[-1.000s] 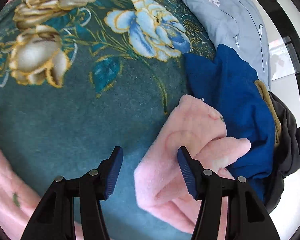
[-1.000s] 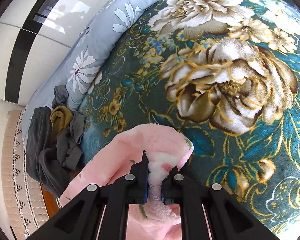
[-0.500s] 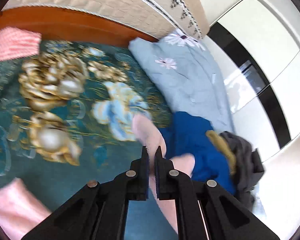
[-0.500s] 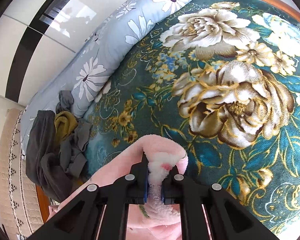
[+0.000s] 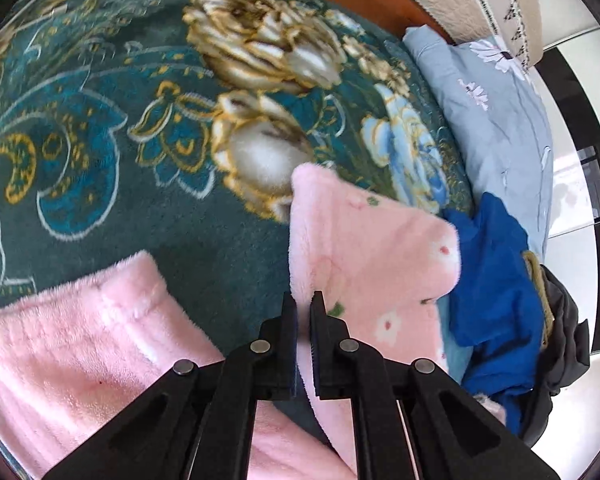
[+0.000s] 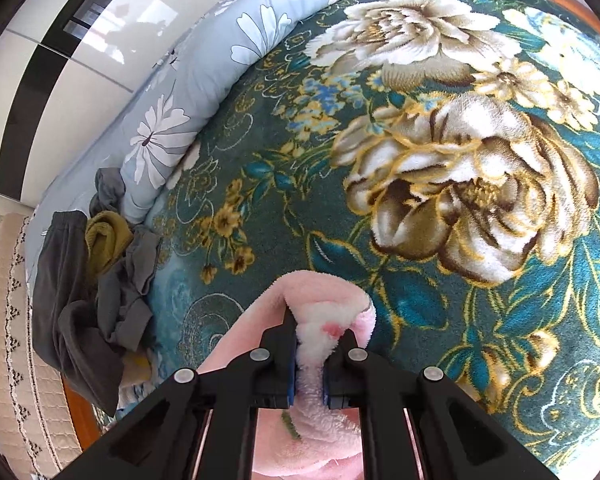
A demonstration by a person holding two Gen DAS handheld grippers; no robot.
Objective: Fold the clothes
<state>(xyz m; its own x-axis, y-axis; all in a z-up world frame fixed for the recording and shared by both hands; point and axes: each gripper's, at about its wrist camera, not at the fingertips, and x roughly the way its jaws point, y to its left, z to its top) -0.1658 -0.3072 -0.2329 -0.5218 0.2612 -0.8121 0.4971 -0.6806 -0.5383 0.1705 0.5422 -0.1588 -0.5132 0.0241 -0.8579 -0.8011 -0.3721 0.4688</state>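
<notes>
Left wrist: left gripper [image 5: 304,312] pinching an edge of the fluffy pink flower-print garment [image 5: 364,252] over the teal floral plush blanket [image 5: 148,128]; right wrist: right gripper [image 6: 310,356] clamped on a bunched fold of that garment [image 6: 320,320].

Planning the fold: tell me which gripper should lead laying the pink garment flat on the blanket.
Probably the left gripper: it pinches a flat edge of the pink garment over the blanket. The right gripper holds a bunched wad.
</notes>
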